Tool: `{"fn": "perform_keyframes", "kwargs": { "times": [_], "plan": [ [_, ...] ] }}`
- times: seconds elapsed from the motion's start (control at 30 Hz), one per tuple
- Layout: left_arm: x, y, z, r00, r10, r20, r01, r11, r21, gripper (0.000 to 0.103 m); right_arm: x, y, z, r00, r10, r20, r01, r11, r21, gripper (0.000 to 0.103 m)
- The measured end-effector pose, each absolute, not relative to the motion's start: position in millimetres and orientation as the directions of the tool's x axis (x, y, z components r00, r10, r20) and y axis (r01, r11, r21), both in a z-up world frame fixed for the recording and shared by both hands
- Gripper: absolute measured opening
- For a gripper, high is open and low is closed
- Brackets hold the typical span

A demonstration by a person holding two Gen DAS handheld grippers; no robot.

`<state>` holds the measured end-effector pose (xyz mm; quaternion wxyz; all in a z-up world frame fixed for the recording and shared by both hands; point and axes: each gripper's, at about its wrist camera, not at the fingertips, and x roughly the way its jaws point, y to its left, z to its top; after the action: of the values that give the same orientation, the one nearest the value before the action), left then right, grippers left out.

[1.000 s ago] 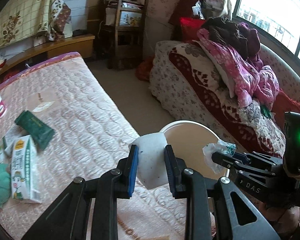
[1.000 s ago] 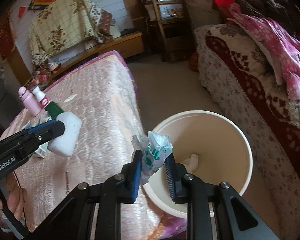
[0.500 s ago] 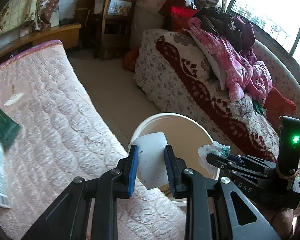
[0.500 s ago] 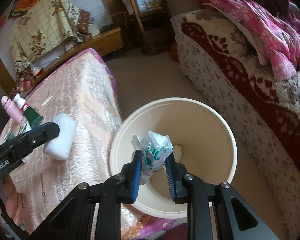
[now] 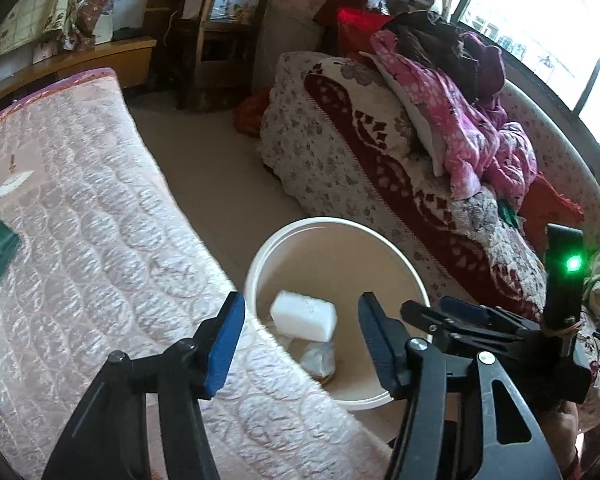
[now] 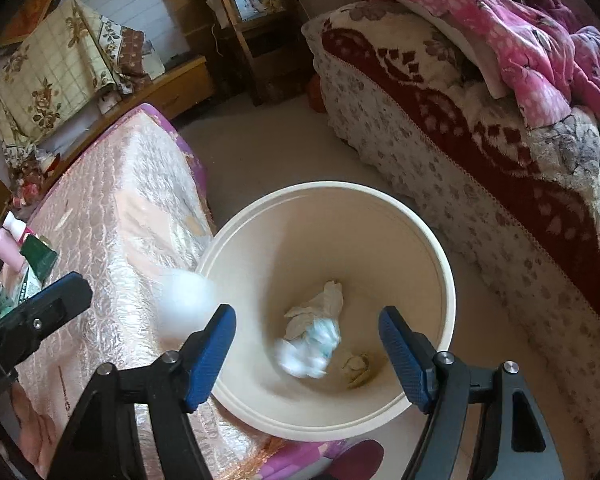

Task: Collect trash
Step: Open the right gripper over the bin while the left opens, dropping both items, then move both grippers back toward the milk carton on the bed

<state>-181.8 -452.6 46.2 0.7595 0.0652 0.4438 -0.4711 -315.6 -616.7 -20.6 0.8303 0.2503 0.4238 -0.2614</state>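
Trash lay loose past both sets of blue pads: the left gripper (image 5: 300, 344) and right gripper (image 6: 306, 354) had just spread their jaws and gripped nothing. A white foam block (image 5: 303, 315) and crumpled wrapper (image 6: 310, 346) were over the cream bin (image 6: 450, 280), beside the pink mattress (image 5: 100, 220).

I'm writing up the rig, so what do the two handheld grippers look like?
Both are black skeletal frames with silver pivot screws and textured blue finger pads. The left gripper matches the right gripper. Seen from the left camera, the right one carries an upright black block with a glowing green light.
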Motion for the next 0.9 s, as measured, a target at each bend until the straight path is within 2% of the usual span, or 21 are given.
{"fn": "perform_keyframes", "kwargs": {
  "times": [0.27,0.5,0.9],
  "plan": [
    [-174.2,-425.1,52.6,0.260,-0.609,-0.749,0.742,0.623,-0.249,0.060,-303.5,-602.6,-13.0,0.508,-0.217,-0.833,0.619,0.765,0.178,0.078],
    [-168.3,-392.1,63.9,0.339,-0.584,-0.737,0.715,0.669,-0.201,0.069,-293.2,-582.7,-1.1,0.530,-0.212,-0.821,0.585,0.793,0.173,0.078],
    [-154.7,-322.1,80.2,0.466,-0.504,-0.727,0.631,0.766,-0.127,0.070,-259.8,-526.5,14.8,0.571,-0.151,-0.807,0.480,0.859,0.179,0.078]
  ]
}}
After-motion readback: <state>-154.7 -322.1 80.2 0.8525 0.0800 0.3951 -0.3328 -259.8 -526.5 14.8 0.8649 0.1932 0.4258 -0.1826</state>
